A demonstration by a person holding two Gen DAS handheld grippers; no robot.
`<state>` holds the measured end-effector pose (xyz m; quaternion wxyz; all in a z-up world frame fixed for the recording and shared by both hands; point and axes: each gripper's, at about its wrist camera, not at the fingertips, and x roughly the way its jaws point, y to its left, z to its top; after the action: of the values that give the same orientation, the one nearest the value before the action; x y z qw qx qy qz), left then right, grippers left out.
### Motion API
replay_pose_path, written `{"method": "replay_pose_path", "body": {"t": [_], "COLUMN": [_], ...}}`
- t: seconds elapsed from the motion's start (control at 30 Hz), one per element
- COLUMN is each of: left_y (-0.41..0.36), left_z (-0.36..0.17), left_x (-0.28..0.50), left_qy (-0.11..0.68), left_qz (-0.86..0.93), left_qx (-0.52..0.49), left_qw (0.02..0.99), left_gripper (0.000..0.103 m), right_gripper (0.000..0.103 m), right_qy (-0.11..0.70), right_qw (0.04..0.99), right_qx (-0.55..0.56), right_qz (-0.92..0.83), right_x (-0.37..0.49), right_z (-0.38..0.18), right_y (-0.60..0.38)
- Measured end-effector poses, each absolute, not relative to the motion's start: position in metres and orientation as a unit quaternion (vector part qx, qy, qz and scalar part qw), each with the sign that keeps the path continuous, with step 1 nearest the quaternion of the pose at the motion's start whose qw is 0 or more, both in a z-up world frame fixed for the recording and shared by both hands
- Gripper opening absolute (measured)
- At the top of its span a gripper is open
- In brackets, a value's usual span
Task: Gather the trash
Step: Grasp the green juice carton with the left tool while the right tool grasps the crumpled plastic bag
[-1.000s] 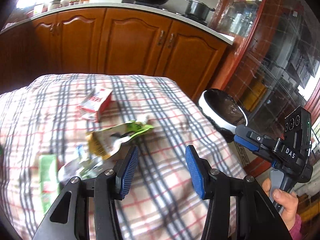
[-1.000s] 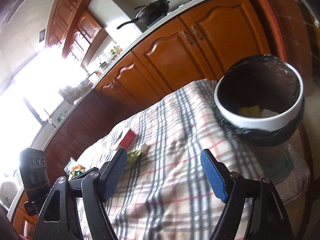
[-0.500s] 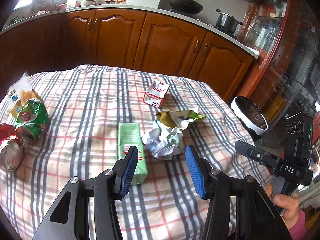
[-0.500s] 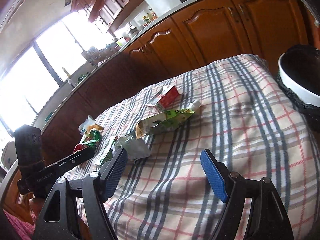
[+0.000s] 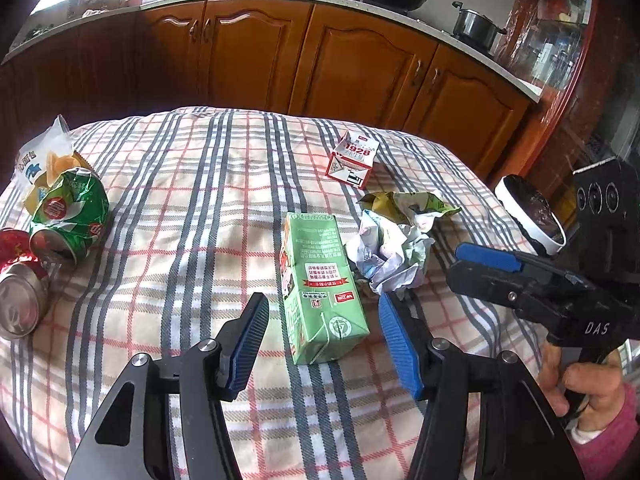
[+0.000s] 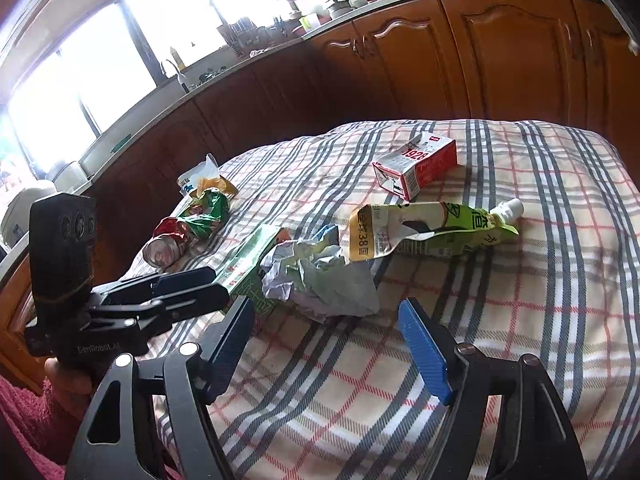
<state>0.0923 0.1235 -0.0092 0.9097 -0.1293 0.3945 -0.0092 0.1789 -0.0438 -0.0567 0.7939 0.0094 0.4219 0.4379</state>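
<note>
Right now both grippers hang over a table covered in a plaid cloth (image 5: 192, 184), each with its blue-padded fingers spread wide and holding nothing. Seen from its own camera, the left gripper (image 5: 320, 340) straddles the near end of a green carton (image 5: 320, 284) lying flat on the cloth, its pads on either side but not touching it. Just beside the carton on the right sits a crumpled paper wad (image 5: 388, 256), and touching the wad's far side is a flattened yellow-green pouch (image 5: 408, 204) with a white spout. Farther back lies a red-and-white carton (image 5: 352, 158). At the left edge are a crushed green can (image 5: 70, 216), a red can (image 5: 18, 280) and a white snack bag (image 5: 36, 156), close together. In the right camera, the right gripper (image 6: 326, 346) points at the wad (image 6: 320, 276) from just short of it. A white-rimmed bin (image 5: 528, 216) with a dark liner stands off the table's right side.
</note>
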Motion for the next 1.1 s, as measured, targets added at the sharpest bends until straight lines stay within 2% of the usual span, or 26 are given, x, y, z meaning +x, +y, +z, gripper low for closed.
{"method": "replay_pose_path", "body": {"t": [0.13,0.23,0.37,0.47,0.53,0.57,0.7,1.1], "left_y": [0.122,0.132,0.138,0.141,0.141,0.141,0.136,0.098], "left_z": [-0.024,-0.031,-0.032,-0.029,-0.025,-0.023,-0.011,0.023], "left_x": [0.107,0.113,0.115,0.115,0.114,0.111,0.106,0.099], "left_qy": [0.401,0.407,0.404,0.4,0.394,0.392,0.38,0.341], "left_qz": [0.017,0.008,0.001,0.0,-0.003,-0.004,-0.014,-0.082], "left_qx": [-0.096,-0.117,-0.132,-0.136,-0.14,-0.141,-0.138,-0.111], "left_qw": [0.911,0.906,0.905,0.907,0.908,0.909,0.914,0.93], "left_gripper": [0.055,0.036,0.035,0.033,0.032,0.031,0.03,0.03], "right_gripper": [0.073,0.071,0.069,0.046,0.044,0.032,0.023,0.02], "right_qy": [0.431,0.439,0.446,0.452,0.452,0.45,0.44,0.402], "right_qw": [0.789,0.785,0.78,0.776,0.778,0.779,0.785,0.819], "right_qx": [0.015,0.014,0.016,0.002,-0.001,0.004,0.027,0.099], "right_qz": [0.438,0.436,0.439,0.44,0.435,0.436,0.435,0.396], "right_x": [0.192,0.199,0.202,0.201,0.199,0.197,0.193,0.17], "right_z": [-0.061,-0.067,-0.072,-0.077,-0.078,-0.077,-0.065,-0.03], "right_y": [-0.035,-0.028,-0.018,-0.008,-0.006,-0.009,-0.029,-0.122]}}
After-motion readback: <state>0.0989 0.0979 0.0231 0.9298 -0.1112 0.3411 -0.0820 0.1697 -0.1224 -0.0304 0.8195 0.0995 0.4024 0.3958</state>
